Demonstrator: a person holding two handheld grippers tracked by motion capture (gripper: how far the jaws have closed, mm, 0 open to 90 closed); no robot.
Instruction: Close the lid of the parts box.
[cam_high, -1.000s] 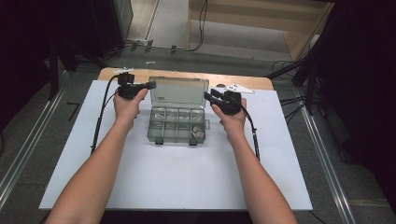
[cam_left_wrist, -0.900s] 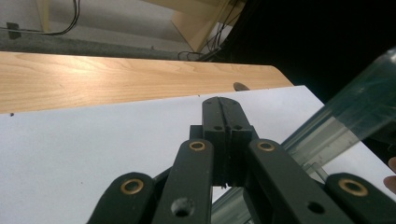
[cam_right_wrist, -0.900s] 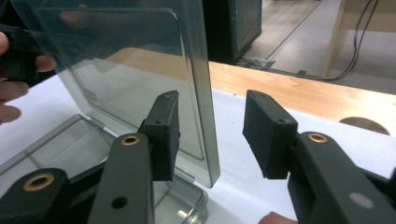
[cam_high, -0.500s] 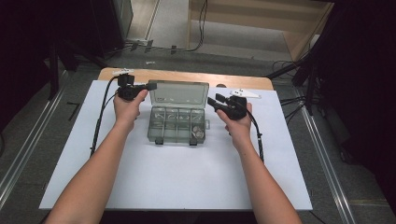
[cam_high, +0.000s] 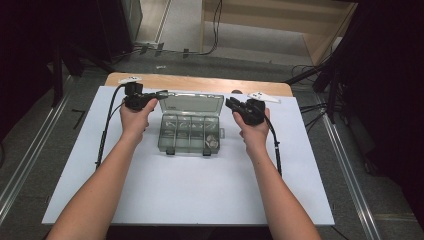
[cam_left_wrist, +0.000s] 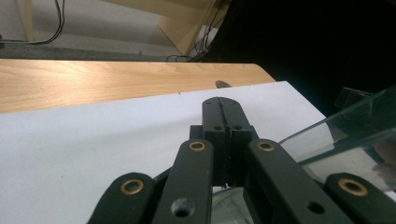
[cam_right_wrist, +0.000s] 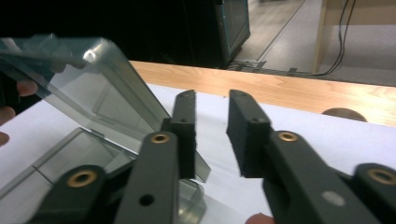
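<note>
Clear plastic organiser box (cam_high: 190, 131) — lid up (no readable labels) — between both grippers.

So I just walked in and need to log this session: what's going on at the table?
A person works on a clear plastic compartment box lying on a white sheet, its lid raised. The left gripper, jaws shut together, sits at the lid's left corner. The right gripper hovers by the lid's right edge; its jaws have just been closing, but a gap remains and nothing is between them. Small items lie in some compartments, too small to identify.
</note>
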